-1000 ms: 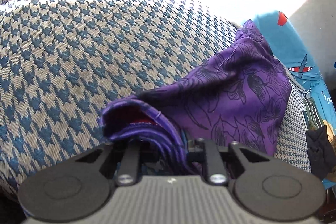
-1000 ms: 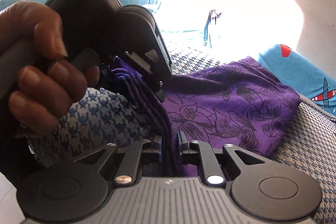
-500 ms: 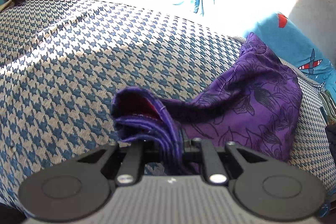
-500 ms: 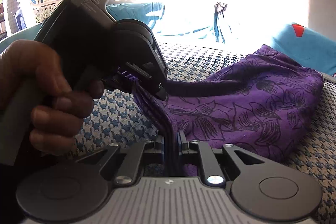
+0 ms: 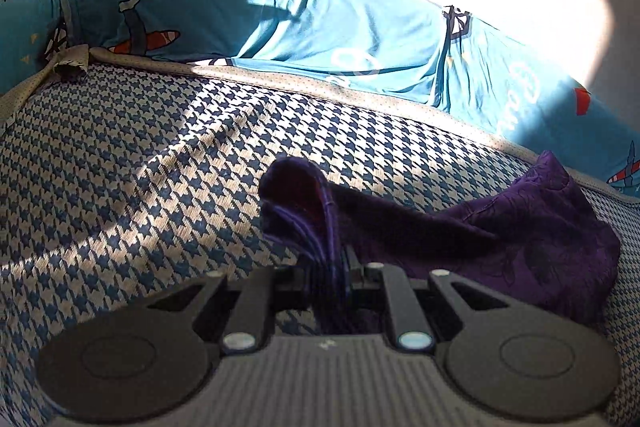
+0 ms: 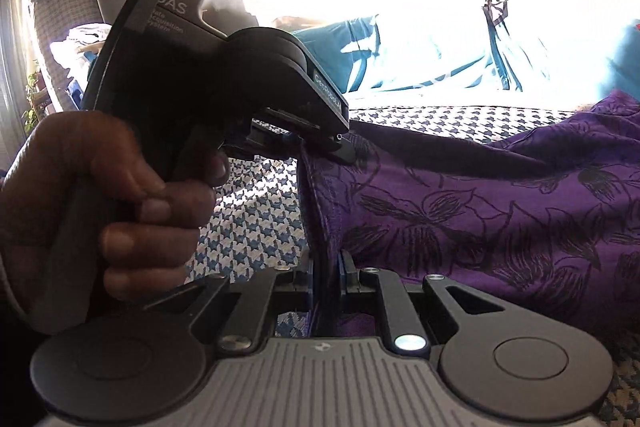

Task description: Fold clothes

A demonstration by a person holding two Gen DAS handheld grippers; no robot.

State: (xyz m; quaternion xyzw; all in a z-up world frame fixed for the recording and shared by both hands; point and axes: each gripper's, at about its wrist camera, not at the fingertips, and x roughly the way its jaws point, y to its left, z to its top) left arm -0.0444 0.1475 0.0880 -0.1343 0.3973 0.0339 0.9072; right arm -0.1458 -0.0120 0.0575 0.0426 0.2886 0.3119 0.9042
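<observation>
Left gripper (image 5: 326,267) clamped on purple garment (image 5: 540,227) edge | right gripper (image 6: 326,279) pinching same garment | houndstooth cover (image 5: 140,167) beneath

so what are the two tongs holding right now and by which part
Both hold the purple floral garment by one bunched edge: left tongs and right tongs are shut on it side by side.

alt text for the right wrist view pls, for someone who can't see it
The right hand-held gripper is shut on the edge of a purple floral garment lying on a blue houndstooth cover. To its left, a hand holds the left hand-held gripper, clamped on the same edge higher up. Teal printed bedding lies behind in glare.
</observation>
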